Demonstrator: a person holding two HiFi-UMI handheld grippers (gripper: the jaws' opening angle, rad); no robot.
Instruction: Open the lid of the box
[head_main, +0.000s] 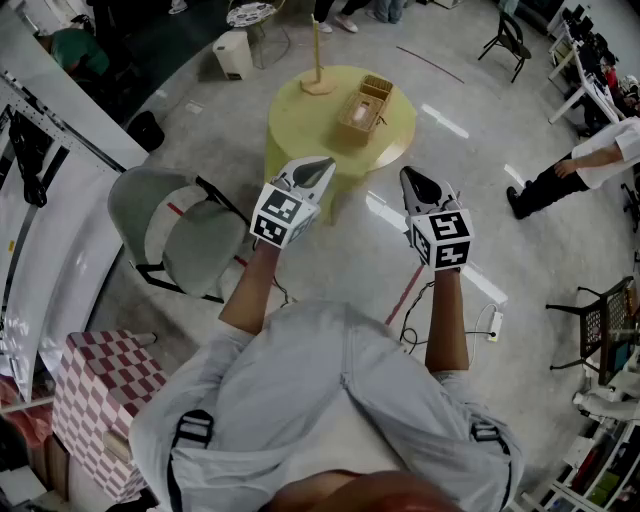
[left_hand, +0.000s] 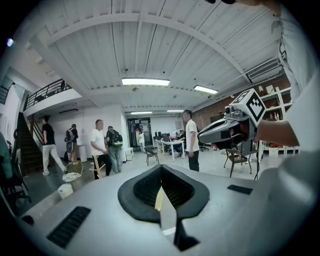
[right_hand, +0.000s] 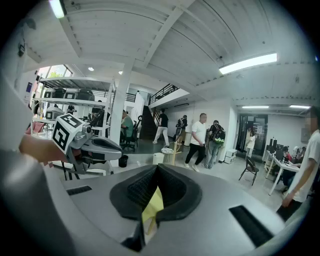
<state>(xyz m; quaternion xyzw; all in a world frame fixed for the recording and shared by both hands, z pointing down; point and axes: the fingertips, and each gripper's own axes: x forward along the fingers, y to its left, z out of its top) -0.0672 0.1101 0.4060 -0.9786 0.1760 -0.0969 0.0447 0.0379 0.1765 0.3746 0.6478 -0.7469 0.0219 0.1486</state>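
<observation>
A small wooden box (head_main: 364, 108) stands on a round yellow table (head_main: 300, 125) ahead of me, beside a wooden post on a base (head_main: 318, 62). Both grippers are held in the air short of the table, well apart from the box, and tilted up. My left gripper (head_main: 322, 168) points at the table's near edge with its jaws together and nothing between them. My right gripper (head_main: 415, 180) is level with it on the right, also shut and empty. In the left gripper view the jaws (left_hand: 161, 172) meet, as they do in the right gripper view (right_hand: 156, 172). Neither gripper view shows the box.
A grey chair (head_main: 175, 230) stands left of me and a red-checked block (head_main: 105, 390) is at the lower left. A power strip and cable (head_main: 493, 325) lie on the floor to the right. A person (head_main: 585, 165) stands at the far right, and several people stand across the room.
</observation>
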